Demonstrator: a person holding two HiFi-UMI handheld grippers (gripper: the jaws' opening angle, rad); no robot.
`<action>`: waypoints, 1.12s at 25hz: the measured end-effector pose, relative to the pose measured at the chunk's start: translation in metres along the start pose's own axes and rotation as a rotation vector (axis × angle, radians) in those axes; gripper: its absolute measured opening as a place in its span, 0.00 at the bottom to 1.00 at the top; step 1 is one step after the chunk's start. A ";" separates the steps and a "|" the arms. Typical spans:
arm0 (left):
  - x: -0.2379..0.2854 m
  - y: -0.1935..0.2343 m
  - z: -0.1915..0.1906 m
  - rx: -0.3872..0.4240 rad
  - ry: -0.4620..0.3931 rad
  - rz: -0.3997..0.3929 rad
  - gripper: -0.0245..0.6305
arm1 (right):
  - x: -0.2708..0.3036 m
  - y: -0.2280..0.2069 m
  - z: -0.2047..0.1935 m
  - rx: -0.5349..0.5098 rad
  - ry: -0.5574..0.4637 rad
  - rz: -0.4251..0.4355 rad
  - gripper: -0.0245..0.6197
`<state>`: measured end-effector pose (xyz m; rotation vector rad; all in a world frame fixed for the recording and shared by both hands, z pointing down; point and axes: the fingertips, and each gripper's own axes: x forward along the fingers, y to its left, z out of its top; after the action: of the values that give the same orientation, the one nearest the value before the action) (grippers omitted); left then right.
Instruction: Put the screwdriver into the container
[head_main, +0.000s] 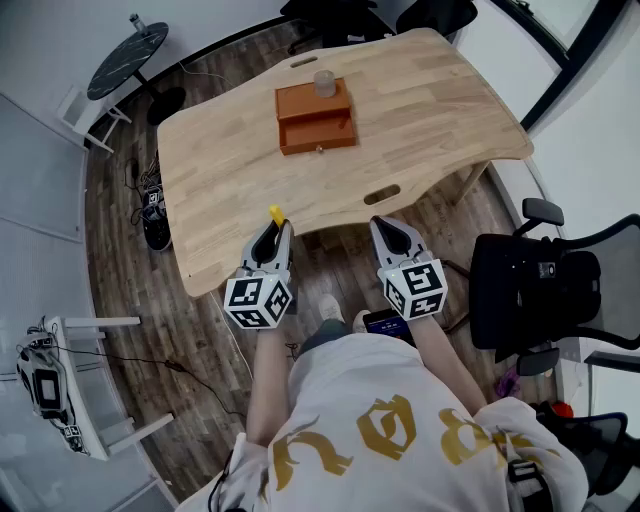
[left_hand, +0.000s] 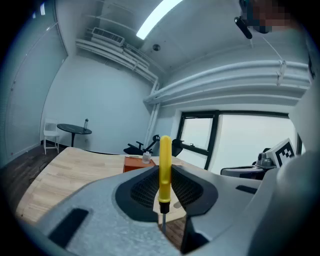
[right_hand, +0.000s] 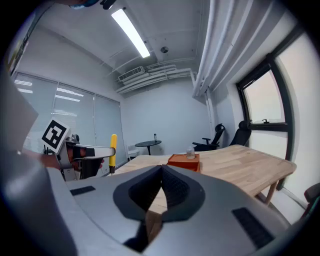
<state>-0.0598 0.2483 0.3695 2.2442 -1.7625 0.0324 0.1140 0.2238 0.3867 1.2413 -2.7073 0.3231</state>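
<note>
Screwdriver (left_hand: 164, 150) is clamped in the jaws of my left gripper (left_hand: 163, 171). It stands upright, with its yellow handle rising above the jaws and its thin metal shaft poking out beneath them. My right gripper (right_hand: 161, 169) has its jaws closed together with nothing between them. I see both grippers side by side at the near edge of the bench (head_main: 430, 100), pointing across it, and the left one is just off to the left of the right jaws. The orange container (head_main: 315, 118) lies on the bench straight ahead of both sets of jaws and well apart from them, toward the far side. A small clear bottle (head_main: 324, 83) stands on the part of the container farthest from the jaws. Beyond the bench, ahead and to the left of the left jaws, I see a round black side table (head_main: 127, 60). A black office chair (head_main: 530, 290) stands to the right of the right jaws.
</note>
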 end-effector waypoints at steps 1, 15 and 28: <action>-0.001 0.001 0.001 -0.003 -0.002 0.002 0.15 | 0.000 0.000 0.000 -0.001 0.001 0.000 0.05; -0.014 0.000 -0.005 -0.017 -0.008 0.029 0.15 | -0.015 -0.001 -0.002 0.042 0.001 -0.010 0.05; -0.025 -0.008 0.005 0.002 -0.032 0.037 0.15 | -0.023 0.000 0.000 0.038 -0.002 -0.013 0.05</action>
<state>-0.0596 0.2723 0.3588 2.2255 -1.8208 0.0054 0.1286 0.2403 0.3814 1.2689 -2.7063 0.3734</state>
